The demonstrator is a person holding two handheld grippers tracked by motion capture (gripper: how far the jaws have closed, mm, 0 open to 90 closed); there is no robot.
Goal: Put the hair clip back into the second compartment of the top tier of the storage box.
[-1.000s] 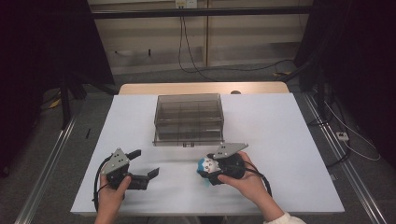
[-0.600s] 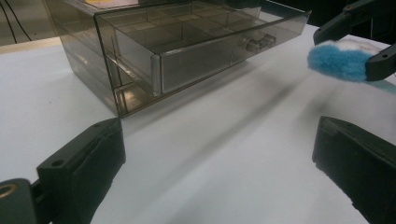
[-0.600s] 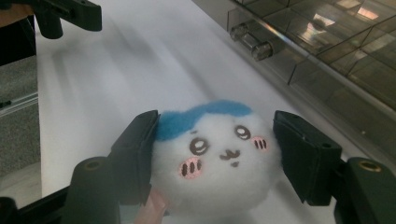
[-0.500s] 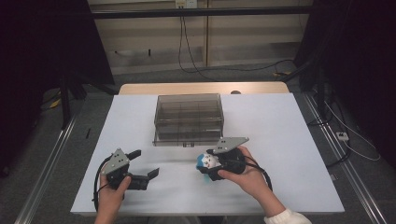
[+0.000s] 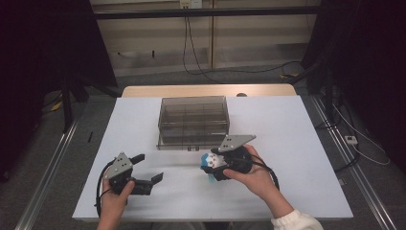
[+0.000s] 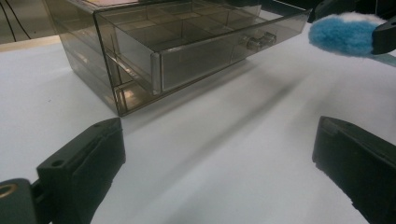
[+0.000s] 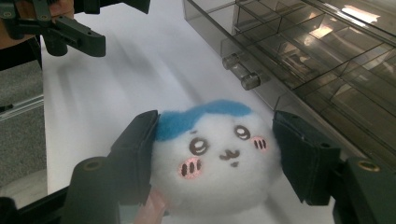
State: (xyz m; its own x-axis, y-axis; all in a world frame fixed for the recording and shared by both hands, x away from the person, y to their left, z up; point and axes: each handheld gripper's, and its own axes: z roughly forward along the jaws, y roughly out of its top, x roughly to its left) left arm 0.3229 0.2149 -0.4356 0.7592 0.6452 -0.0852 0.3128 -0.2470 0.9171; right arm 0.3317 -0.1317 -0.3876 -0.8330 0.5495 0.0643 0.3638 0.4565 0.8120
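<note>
A round white plush toy (image 7: 210, 158) with a blue tuft and a stitched face sits between the pads of my right gripper (image 7: 215, 140), which is shut on it. In the high view the toy (image 5: 209, 161) hangs just above the white table (image 5: 297, 143), in front of the clear drawer box (image 5: 194, 120). The box's top drawer (image 7: 299, 60) is pulled out and shows several bare compartments. My left gripper (image 5: 151, 168) rests low at the front left, open with nothing between its jaws. In the left gripper view the toy (image 6: 343, 35) appears at the upper right.
The drawer's knobs (image 7: 240, 70) stick out toward the toy. A wooden strip (image 5: 206, 90) borders the table's far edge. Cables (image 5: 210, 67) run over the floor behind, and metal rails (image 5: 52, 163) flank both sides.
My right gripper has lifted the plush toy a little and brought it slightly closer to the drawer box. The left gripper has stayed where it was.
</note>
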